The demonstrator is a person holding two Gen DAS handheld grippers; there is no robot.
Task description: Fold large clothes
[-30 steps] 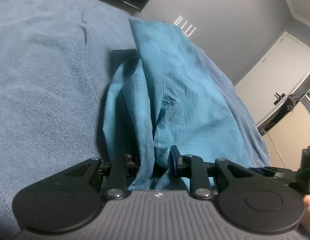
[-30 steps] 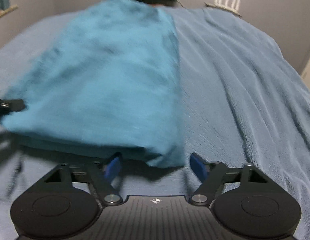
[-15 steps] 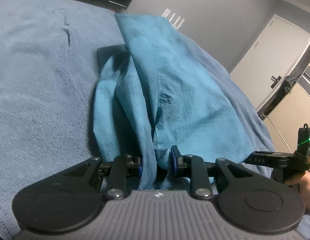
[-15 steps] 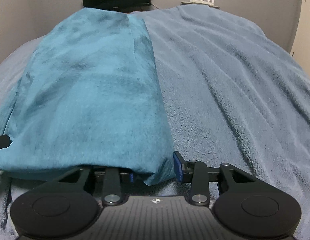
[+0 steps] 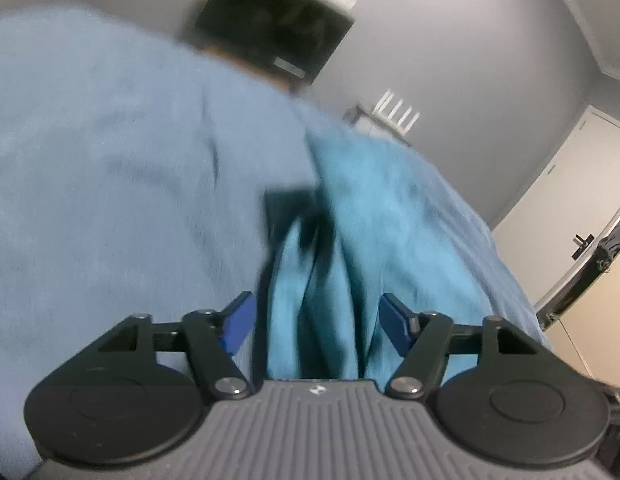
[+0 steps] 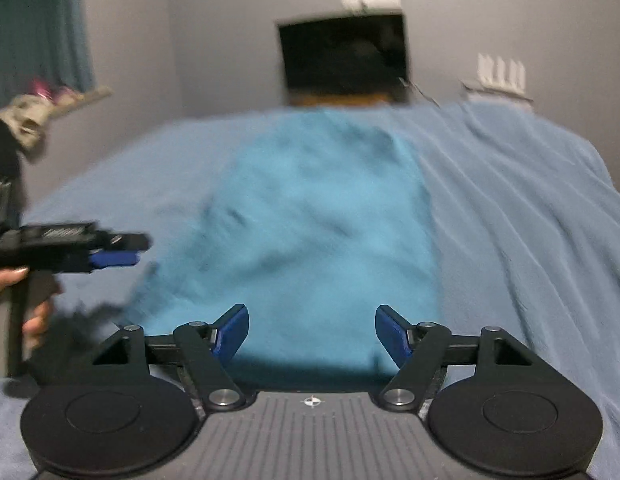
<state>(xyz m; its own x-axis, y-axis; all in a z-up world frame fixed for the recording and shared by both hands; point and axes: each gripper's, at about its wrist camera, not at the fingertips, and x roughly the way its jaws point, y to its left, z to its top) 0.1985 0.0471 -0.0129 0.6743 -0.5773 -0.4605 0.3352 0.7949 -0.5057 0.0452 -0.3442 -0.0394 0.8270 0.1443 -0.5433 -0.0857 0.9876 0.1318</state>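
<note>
Garment (image 6: 318,216) beyond both opening jaws

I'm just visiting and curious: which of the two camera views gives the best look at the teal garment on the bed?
The right wrist view: the teal garment lies there almost whole as a broad folded panel on the blanket. The left wrist view shows the teal garment side-on, only a bunched, blurred edge.

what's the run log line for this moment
step: release after fold | left gripper: opening, no cloth between fingers | right gripper: opening, nothing gripped | teal garment: folded lengthwise, lying on blue blanket
</note>
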